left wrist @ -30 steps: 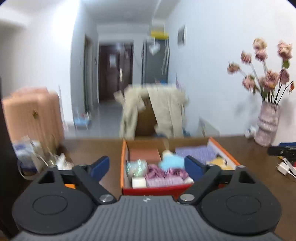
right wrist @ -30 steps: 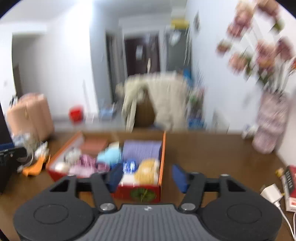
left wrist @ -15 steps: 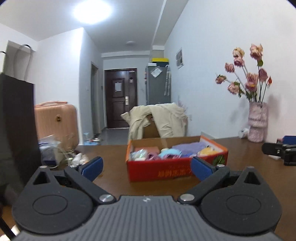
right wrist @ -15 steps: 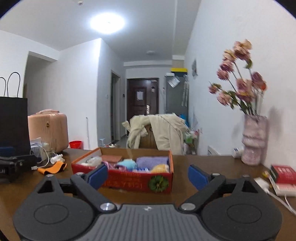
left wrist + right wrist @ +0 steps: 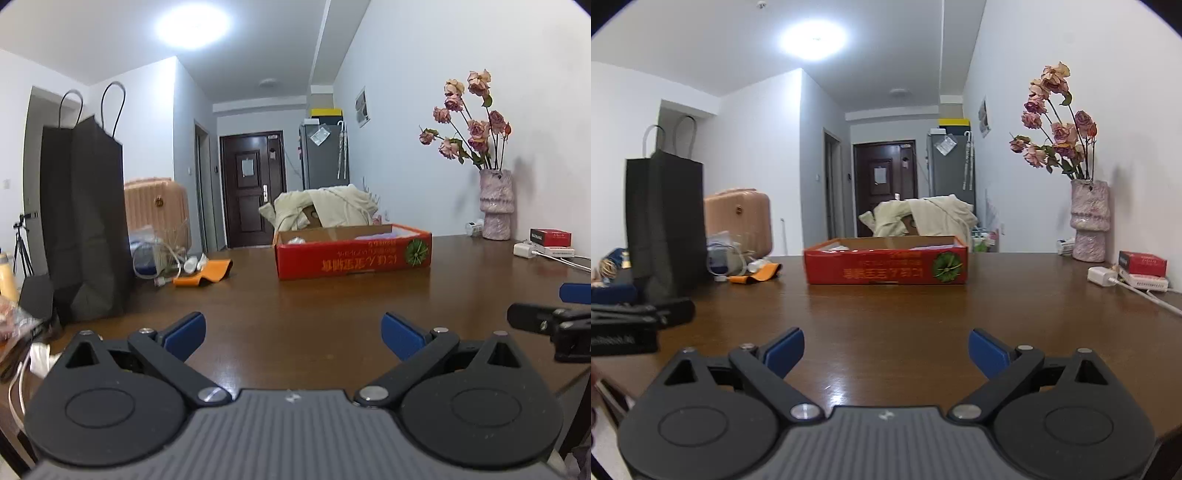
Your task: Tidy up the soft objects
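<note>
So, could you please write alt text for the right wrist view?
The open, empty right gripper hovers low over a brown table, facing a red cardboard box farther back. A black paper bag stands left, a vase of dried roses right.

A ceiling light (image 5: 192,23) at eleven o'clock glares white; the table (image 5: 886,325) reflects it; edges bend, corners perhaps slightly soft.

Two black handheld grippers with blue pads

Left gripper (image 5: 291,334) and right gripper (image 5: 885,349): round black discs, silver screws, ribbed grey housing nearest each camera.
</note>
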